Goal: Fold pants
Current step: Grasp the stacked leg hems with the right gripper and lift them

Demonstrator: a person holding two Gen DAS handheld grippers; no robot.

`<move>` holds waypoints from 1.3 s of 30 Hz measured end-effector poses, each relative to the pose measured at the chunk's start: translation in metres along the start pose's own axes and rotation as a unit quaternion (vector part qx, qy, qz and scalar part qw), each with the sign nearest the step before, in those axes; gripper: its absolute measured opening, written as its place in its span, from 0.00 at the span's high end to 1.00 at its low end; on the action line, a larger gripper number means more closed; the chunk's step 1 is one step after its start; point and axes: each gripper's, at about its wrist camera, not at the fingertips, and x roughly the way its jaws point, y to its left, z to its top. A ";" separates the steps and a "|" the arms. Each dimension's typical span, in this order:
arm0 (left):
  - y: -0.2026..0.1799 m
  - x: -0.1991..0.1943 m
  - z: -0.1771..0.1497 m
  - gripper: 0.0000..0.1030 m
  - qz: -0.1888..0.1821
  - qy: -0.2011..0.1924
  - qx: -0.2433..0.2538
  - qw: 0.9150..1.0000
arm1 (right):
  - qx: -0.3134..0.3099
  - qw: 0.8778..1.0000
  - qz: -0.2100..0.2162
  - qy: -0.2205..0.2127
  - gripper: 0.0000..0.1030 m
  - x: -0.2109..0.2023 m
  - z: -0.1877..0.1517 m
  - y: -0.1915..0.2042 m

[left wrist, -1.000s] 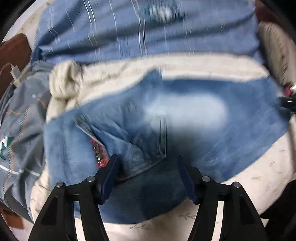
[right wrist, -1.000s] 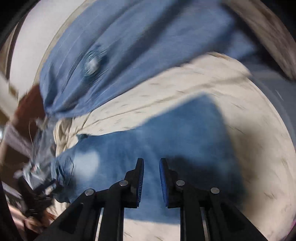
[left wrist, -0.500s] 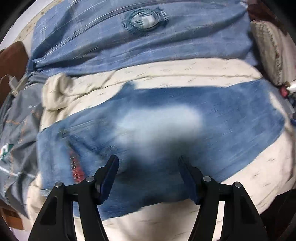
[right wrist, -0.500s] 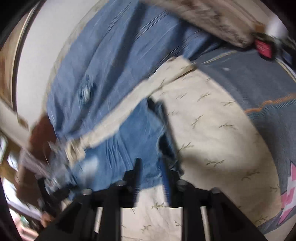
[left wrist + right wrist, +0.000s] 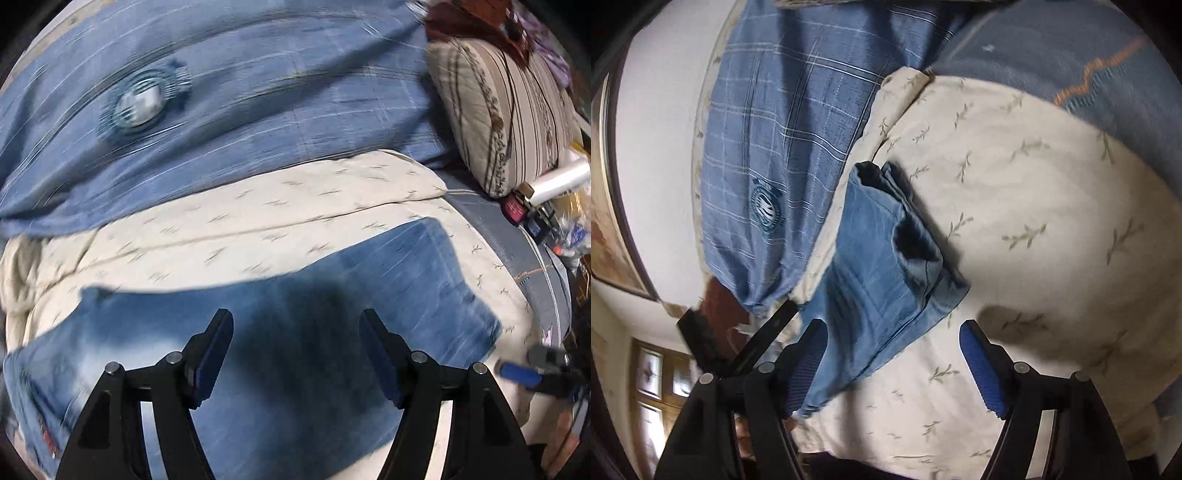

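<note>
The blue jeans (image 5: 332, 314) lie stretched across a cream quilt (image 5: 258, 221), waist end at the left, leg ends at the right. My left gripper (image 5: 297, 350) hovers over the middle of the legs; its jaws are opening with no cloth pinched between them. In the right wrist view the leg hems (image 5: 905, 251) lie stacked and gaping on the quilt (image 5: 1034, 221). My right gripper (image 5: 894, 354) stands just short of them. Its jaws are opening wide, the denim edge runs past the left finger (image 5: 809, 354), and nothing is pressed. The right gripper's blue pad (image 5: 517, 373) shows beside the leg ends.
A blue checked blanket with a round emblem (image 5: 221, 110) lies beyond the quilt. A striped pillow (image 5: 498, 110) and a white roll (image 5: 557, 177) sit at the right. A grey-blue cover with orange stitching (image 5: 1089, 74) borders the quilt. A wall and wooden panes (image 5: 653, 387) are at the left.
The left gripper has travelled from the waist and pocket along the jeans toward the legs. The right gripper has gone from nearly shut to wide open and rolled; the hems lie free on the quilt.
</note>
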 end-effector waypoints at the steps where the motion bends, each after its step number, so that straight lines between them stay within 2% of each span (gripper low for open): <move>1: -0.011 0.011 0.009 0.31 0.001 0.003 0.007 1.000 | 0.001 1.000 0.002 -0.003 0.25 -0.001 0.000 -0.001; 4: -0.030 0.033 0.026 0.31 -0.005 0.008 0.016 1.000 | -0.004 1.000 0.014 -0.004 0.25 -0.003 0.002 0.000; 7: -0.053 0.062 0.042 0.31 -0.014 0.033 0.028 0.999 | 0.004 1.000 0.023 0.004 0.25 0.000 0.004 -0.006; 9: -0.065 0.076 0.045 0.31 -0.020 0.039 0.038 0.998 | 0.015 1.000 0.025 0.013 0.25 0.005 0.007 -0.010; 11: -0.081 0.097 0.043 0.30 -0.043 0.069 0.061 0.995 | 0.025 0.999 0.031 0.022 0.25 0.008 0.009 -0.013; 12: -0.086 0.104 0.040 0.26 -0.041 0.073 0.069 0.994 | 0.026 0.999 0.031 0.022 0.25 0.009 0.010 -0.013; 13: -0.087 0.104 0.040 0.24 -0.035 0.056 0.068 0.995 | 0.026 0.999 0.031 0.021 0.25 0.010 0.011 -0.012; 15: -0.082 0.102 0.043 0.24 -0.050 0.059 0.059 0.995 | 0.028 0.999 0.027 0.026 0.25 0.015 0.012 -0.013; 17: -0.071 0.096 0.045 0.24 -0.075 0.063 0.037 0.995 | 0.033 0.999 0.020 0.032 0.25 0.021 0.012 -0.014; 19: -0.055 0.078 0.043 0.24 -0.110 0.049 0.007 0.993 | 0.036 0.999 0.020 0.035 0.25 0.024 0.012 -0.015; 21: -0.039 0.058 0.037 0.24 -0.129 0.034 -0.011 0.991 | 0.035 0.999 0.018 0.032 0.25 0.024 0.011 -0.014; 26: -0.016 0.031 0.001 0.24 -0.117 0.037 0.004 0.992 | 0.036 0.999 0.009 0.017 0.25 0.028 0.013 -0.012; 31: -0.004 0.030 -0.030 0.24 -0.096 0.043 0.007 0.994 | 0.044 0.999 0.013 -0.011 0.25 0.033 0.014 -0.010; 34: -0.005 0.039 -0.036 0.24 -0.086 0.059 -0.001 0.995 | 0.030 0.999 0.004 -0.029 0.25 0.040 0.014 -0.004; 37: -0.010 0.043 -0.037 0.24 -0.069 0.060 0.007 0.996 | 0.011 0.999 -0.022 -0.042 0.35 0.045 0.015 0.001; 39: -0.014 0.045 -0.036 0.24 -0.060 0.063 0.017 0.996 | 0.002 0.998 -0.045 -0.049 0.56 0.045 0.016 0.000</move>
